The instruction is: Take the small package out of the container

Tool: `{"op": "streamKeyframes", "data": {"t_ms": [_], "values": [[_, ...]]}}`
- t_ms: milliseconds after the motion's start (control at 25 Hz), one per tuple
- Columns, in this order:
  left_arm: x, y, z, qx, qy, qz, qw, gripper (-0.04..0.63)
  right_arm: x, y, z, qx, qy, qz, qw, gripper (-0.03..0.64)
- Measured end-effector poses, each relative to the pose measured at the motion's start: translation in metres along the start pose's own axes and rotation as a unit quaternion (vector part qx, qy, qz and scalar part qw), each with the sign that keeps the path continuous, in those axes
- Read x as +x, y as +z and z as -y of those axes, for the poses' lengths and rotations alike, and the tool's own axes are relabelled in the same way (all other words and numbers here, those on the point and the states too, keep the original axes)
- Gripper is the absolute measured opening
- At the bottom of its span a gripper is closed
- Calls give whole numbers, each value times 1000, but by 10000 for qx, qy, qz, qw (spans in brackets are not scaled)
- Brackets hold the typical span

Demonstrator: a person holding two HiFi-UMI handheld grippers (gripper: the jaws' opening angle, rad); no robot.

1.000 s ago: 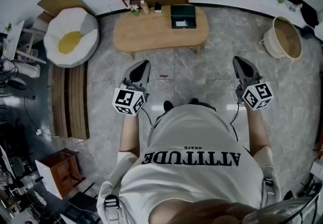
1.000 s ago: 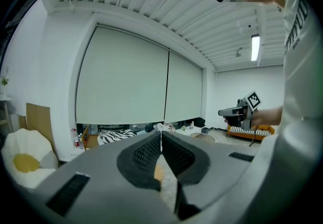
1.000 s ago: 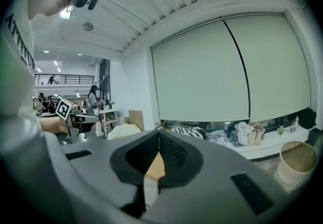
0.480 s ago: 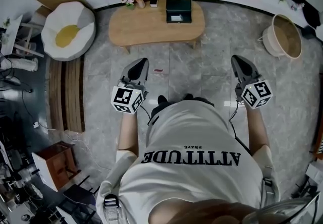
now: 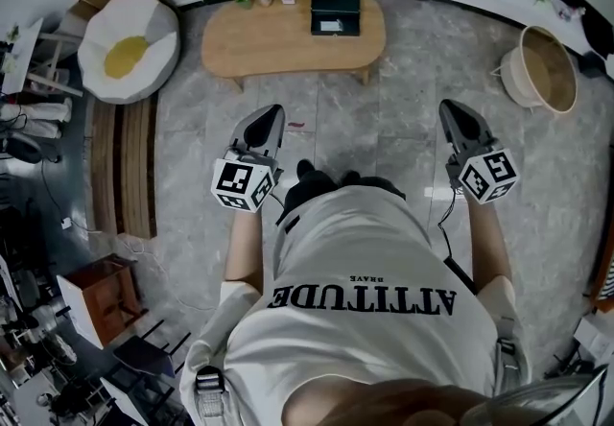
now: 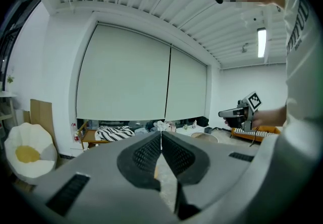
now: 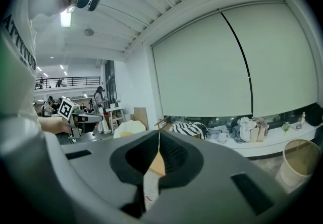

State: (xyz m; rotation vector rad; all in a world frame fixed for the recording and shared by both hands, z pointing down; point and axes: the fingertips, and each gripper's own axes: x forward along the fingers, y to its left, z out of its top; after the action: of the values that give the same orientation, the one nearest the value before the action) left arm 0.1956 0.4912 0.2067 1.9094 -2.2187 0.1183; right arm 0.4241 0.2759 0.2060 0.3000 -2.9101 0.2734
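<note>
Head view: pointing left gripper (image 5: 270, 117) and right gripper (image 5: 450, 113) forward, fingertips well short of the dark container (image 5: 335, 10) on the wooden table (image 5: 269, 45), its long side lying crosswise. Small package (image 5: 329, 26) showing only as a pale patch inside, heading unreadable. Left gripper view: clenching fingers (image 6: 146, 155) tip to tip, grasping nothing. Right gripper view: pressing fingers (image 7: 174, 155) together, empty.

We see the dark rectangular container (image 5: 336, 8) near the wooden table's (image 5: 259, 45) right end, a small pale package (image 5: 330, 26) at its near edge.
</note>
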Motion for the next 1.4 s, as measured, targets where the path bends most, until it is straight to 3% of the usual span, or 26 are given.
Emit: {"op": "streamKeyframes", "data": {"t_ms": [640, 1400], "values": [[49, 7, -23, 70, -382, -117, 9992, 23, 18, -10, 12, 84, -250, -161, 9995, 21], [145, 22, -157, 16, -1017, -248, 9945, 23, 142, 19, 17, 2, -844, -532, 9950, 21]]}}
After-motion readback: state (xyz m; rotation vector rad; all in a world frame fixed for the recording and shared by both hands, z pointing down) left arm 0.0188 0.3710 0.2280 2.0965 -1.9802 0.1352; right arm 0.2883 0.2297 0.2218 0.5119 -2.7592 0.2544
